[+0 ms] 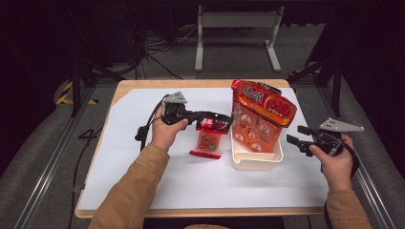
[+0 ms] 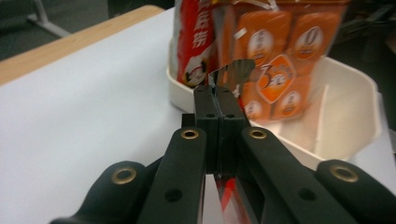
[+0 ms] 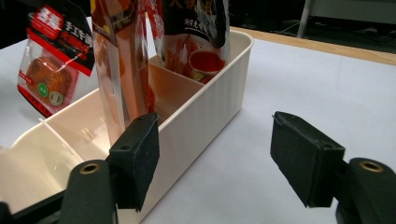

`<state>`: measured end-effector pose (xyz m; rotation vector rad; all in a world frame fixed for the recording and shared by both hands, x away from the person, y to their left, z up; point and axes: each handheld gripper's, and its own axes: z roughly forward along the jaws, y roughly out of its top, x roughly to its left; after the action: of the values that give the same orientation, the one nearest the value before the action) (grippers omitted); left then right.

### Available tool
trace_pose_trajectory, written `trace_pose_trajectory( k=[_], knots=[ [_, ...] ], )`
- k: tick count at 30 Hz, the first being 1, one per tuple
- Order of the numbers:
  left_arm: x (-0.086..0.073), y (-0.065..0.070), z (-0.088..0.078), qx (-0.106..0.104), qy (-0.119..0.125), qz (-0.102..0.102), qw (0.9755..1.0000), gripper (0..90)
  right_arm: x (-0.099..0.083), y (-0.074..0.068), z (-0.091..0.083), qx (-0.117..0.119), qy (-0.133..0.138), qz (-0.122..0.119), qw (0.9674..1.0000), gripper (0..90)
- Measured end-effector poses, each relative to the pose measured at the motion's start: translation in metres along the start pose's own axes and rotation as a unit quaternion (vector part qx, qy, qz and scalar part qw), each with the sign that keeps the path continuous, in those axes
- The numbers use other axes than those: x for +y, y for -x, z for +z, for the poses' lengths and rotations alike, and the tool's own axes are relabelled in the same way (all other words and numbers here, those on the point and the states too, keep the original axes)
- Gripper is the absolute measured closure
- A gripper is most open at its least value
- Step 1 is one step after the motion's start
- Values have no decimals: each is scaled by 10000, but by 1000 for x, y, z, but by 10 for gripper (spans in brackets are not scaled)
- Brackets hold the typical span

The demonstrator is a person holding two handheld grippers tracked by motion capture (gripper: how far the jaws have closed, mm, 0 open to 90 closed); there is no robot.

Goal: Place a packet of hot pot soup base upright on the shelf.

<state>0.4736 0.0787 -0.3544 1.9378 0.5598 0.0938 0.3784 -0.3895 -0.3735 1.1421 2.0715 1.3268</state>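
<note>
My left gripper is shut on the top edge of a small red snack packet, which hangs above the white table just left of the white bin. In the left gripper view the jaws are pressed together on the packet's foil edge. The packet dangles beyond the bin's far side in the right gripper view. My right gripper stays open to the right of the bin, with nothing between its pads.
A tall orange bag stands in the bin, and another red bag stands behind it. The bin's near compartment holds nothing. A white sheet covers the wooden table. Metal frames and cables lie beyond its far edge.
</note>
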Motion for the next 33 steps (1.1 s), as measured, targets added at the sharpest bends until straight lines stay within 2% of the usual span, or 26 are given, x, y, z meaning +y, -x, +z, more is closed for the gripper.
trace_pose_trajectory(
  k=[2, 7, 10, 14, 17, 21, 23, 27, 33],
  knots=[
    [1, 3, -2, -57, 39, 12, 10000, 900, 0, 0, 0, -2, -4, -1, 10000, 330],
    [8, 16, -12, -161, 179, 187, 9995, 900, 0, 0, -1, -6, 13, -11, 10000, 330],
    [10, 20, -15, -187, 202, 216, 9994, 900, 0, 1, -1, -11, 17, 16, 10000, 330],
    [12, 23, -21, -170, 294, 354, 9988, 900, -1, 2, -1, 0, 31, 14, 10000, 330],
    [13, 25, -25, -289, 421, 362, 9980, 900, -1, 3, -1, 12, 53, 10, 10000, 330],
    [15, 30, -29, -529, 606, 480, 9956, 900, -1, 3, -2, 19, 65, 28, 10000, 329],
    [17, 34, -31, -647, 723, 578, 9936, 900, -1, 3, -2, 24, 73, 37, 10000, 330],
    [20, 40, -34, -690, 826, 676, 9919, 900, -1, 3, -2, 38, 75, 22, 10000, 329],
    [28, 52, -40, -896, 1040, 787, 9874, 900, -1, 2, -2, 45, 82, 27, 10000, 329]
  ],
)
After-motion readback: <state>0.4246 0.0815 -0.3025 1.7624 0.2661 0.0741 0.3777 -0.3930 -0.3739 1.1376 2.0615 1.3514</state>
